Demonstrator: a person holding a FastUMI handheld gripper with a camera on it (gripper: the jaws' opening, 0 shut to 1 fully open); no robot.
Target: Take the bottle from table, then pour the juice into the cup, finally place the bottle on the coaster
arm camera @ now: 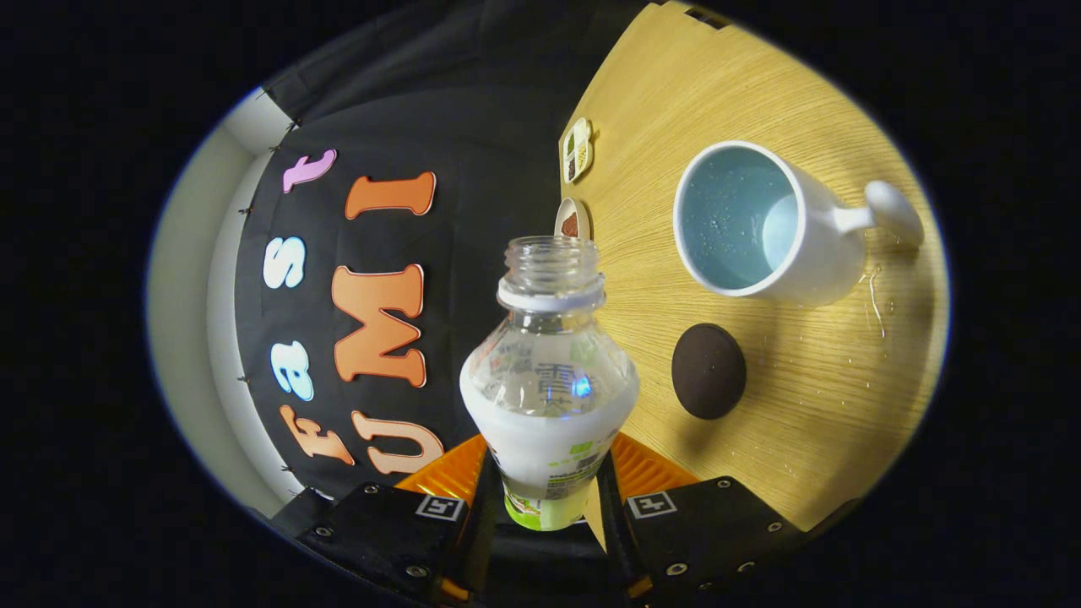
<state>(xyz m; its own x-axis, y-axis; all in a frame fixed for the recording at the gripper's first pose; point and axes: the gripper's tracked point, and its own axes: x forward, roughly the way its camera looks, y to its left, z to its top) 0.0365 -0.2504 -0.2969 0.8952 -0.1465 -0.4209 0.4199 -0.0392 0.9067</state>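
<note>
An uncapped clear plastic bottle [549,380] with a white and green label stands between my fingers, and my gripper [547,490] is shut on its lower body. The view is rolled sideways, so the bottle is tilted relative to the wooden table [811,397]. A white cup [760,224] with a pale blue inside and a knobbed handle stands on the table beyond the bottle's mouth, off to one side. A dark round coaster [708,371] lies flat on the table between the cup and my fingers, close beside the bottle.
Two small dishes [577,150] with bits of food sit at the table's far edge against the booth wall. Some water drops lie on the table by the cup's handle.
</note>
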